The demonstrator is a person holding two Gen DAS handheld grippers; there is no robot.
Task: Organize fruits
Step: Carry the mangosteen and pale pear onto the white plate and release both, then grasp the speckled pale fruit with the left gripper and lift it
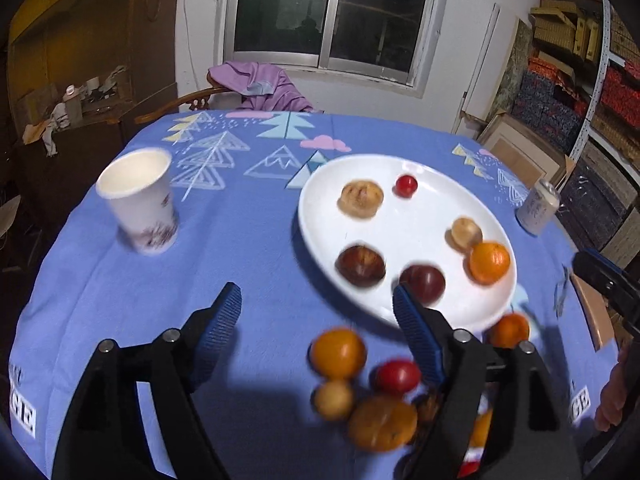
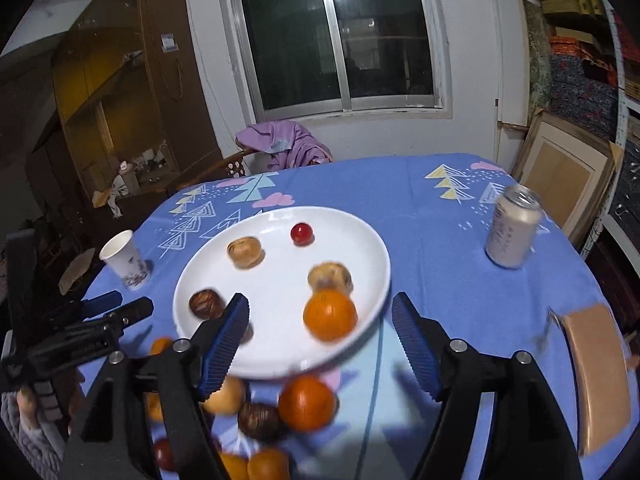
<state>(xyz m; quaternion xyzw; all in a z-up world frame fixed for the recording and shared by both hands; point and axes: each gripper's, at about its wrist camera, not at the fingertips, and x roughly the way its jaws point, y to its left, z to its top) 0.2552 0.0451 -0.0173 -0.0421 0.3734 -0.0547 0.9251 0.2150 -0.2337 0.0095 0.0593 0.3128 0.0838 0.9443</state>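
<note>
Fruits: six on the white plate, mid-tabletop; a loose cluster lies on the blue cloth just near of it. Left gripper and right gripper both gape wide, holding nothing.

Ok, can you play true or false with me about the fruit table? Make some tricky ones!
1. The round white plate holds one orange fruit. True.
2. The white paper cup lies tipped over. False: it stands upright.
3. The left gripper squeezes a fruit. False: its jaws stand open, holding nothing.
4. Some fruit lies off the plate on the blue tablecloth. True.
5. The pale drink can stands on the plate. False: it stands on the cloth, apart.
</note>
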